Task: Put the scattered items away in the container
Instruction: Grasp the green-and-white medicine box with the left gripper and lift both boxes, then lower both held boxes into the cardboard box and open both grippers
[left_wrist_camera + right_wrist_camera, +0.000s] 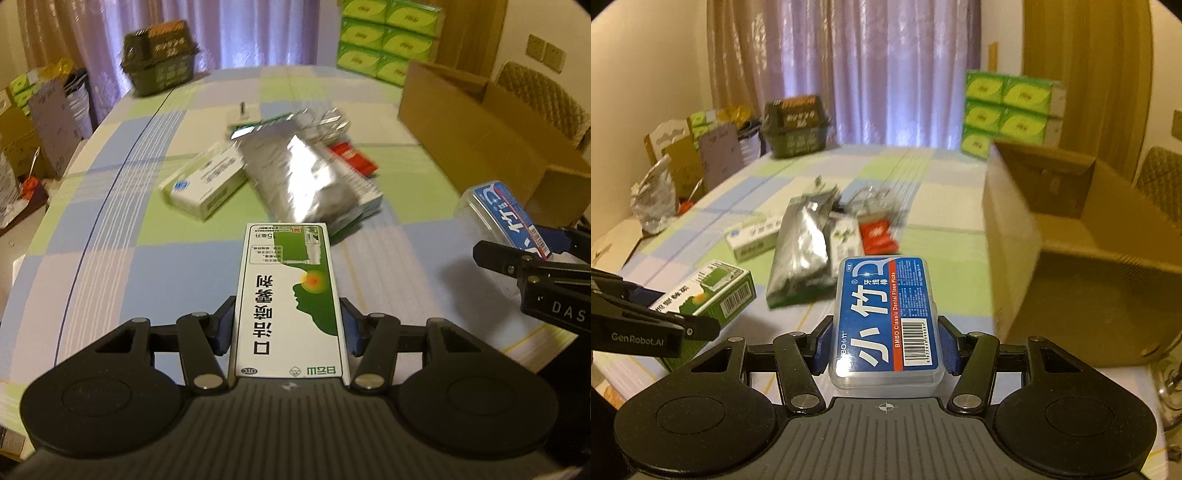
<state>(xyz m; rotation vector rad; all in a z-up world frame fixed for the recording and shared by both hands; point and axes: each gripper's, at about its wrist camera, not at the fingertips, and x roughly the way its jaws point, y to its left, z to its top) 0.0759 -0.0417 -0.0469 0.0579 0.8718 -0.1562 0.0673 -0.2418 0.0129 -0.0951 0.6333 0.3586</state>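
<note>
Checked cloth in green, blue and white covers the table (110, 229). At the right of both views stands an open cardboard box (1071, 258). Mid-frame, a silver foil pouch (299, 177) lies over a pile of small packets. The left gripper (288, 332) clamps a green-and-white spray box (291, 295) at lower centre; the right gripper (884, 347) grips a blue floss-pick case (886, 314), left of the carton.

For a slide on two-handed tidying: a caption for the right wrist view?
Right gripper holds a blue floss-pick case beside the open cardboard box; left gripper carries a green-and-white box.
</note>
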